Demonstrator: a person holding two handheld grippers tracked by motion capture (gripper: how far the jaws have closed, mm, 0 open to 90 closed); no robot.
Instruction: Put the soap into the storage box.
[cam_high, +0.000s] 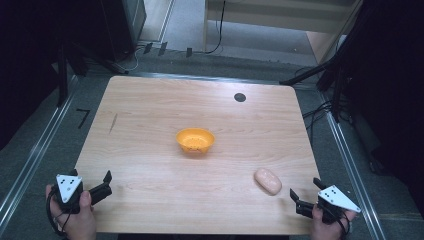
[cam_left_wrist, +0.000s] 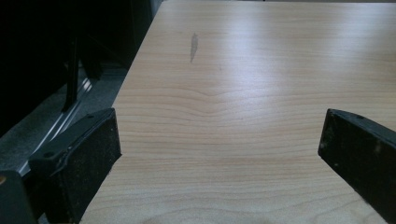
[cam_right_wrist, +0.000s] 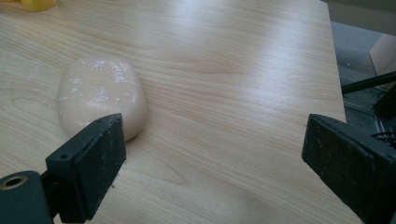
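An orange bowl (cam_high: 195, 140) sits near the middle of the wooden table (cam_high: 150, 115). A pale pink, rounded lump (cam_high: 268, 180) lies toward the front right; in the right gripper view the same lump (cam_right_wrist: 100, 95) is just beyond the left jaw, not between the jaws. My right gripper (cam_high: 305, 189) stands open at the front right corner, close behind the lump. My left gripper (cam_high: 92, 177) stands open at the front left edge, jaws wide over bare table (cam_left_wrist: 233, 93). A hand holds each gripper.
A dark round hole (cam_high: 240, 97) marks the table's far right part, and a grey smear (cam_high: 113, 123) its left side. Metal rails (cam_high: 35, 155) and cables (cam_high: 320, 112) run along the floor on both sides. The bowl's yellow edge (cam_right_wrist: 37, 4) peeks in the right gripper view.
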